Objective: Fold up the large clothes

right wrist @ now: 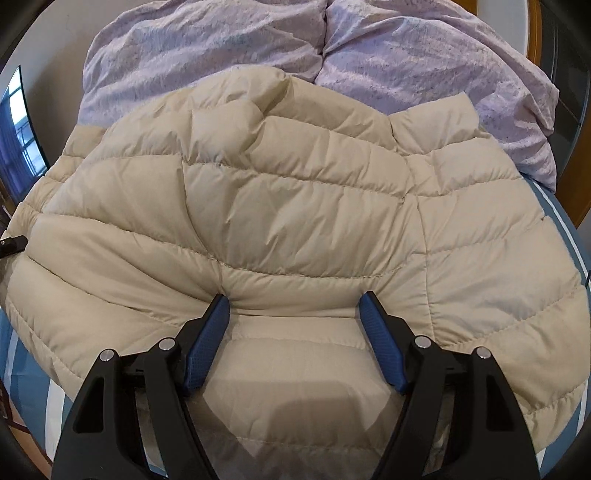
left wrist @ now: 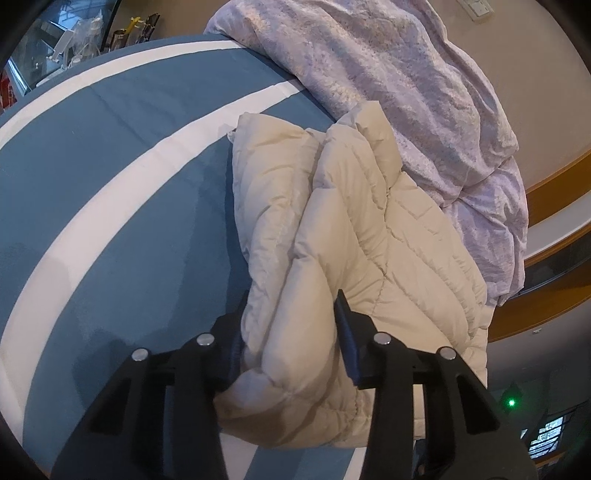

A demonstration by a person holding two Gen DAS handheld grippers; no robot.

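Left tool (left wrist: 291, 314) clamps a thick fold; right tool (right wrist: 293, 306) spread wide, tips pressing.

Home bedroom.
Bed with blue-and-white striped sheet (left wrist: 110, 155), rumpled lilac duvet (left wrist: 406, 92) heaped at one side, wooden bed frame (left wrist: 554, 177), wall switch (left wrist: 480, 9), window (right wrist: 16, 122).

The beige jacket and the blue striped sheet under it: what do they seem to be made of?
Beige jacket: likely thin synthetic shell, nylon or polyester, over puffy fill; it has stitched quilt channels, a faint sheen and fine crinkles. Whether the fill is down cannot be told.
Blue striped sheet: seemingly woven cotton or a blend; matte, flat, with soft crease lines.
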